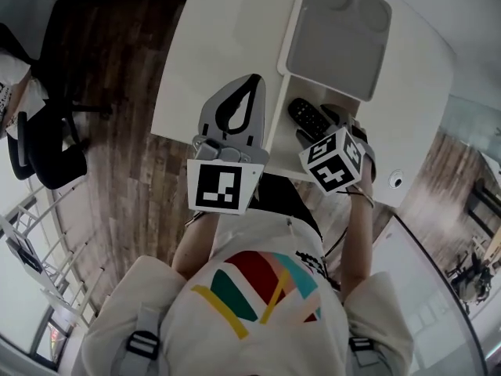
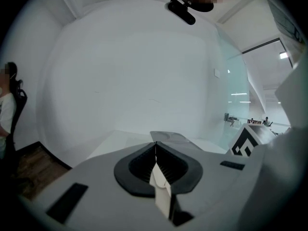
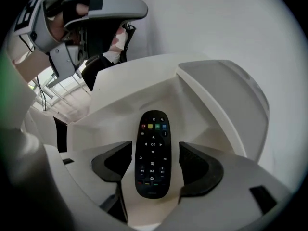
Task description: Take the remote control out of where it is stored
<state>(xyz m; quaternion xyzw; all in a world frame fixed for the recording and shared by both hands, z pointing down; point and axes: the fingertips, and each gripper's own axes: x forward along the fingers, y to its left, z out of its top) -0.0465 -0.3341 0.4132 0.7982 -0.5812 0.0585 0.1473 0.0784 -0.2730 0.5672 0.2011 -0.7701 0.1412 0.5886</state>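
Observation:
A black remote control (image 1: 307, 116) (image 3: 153, 129) with coloured buttons lies face up in an open white compartment (image 3: 115, 124) set into the white table (image 1: 219, 45). The compartment's grey lid (image 1: 337, 34) (image 3: 226, 95) is swung back beyond it. My right gripper (image 1: 317, 125) (image 3: 155, 149) is open, its jaws standing either side of the remote's near end with small gaps. My left gripper (image 1: 253, 81) (image 2: 155, 146) is shut and empty, held over the table to the left of the compartment.
A black office chair (image 1: 47, 147) stands on the wooden floor at the left, with a person (image 1: 9, 77) at that edge. A small round white fitting (image 1: 397, 181) sits near the table's right corner. A glass partition (image 1: 438, 280) runs along the right.

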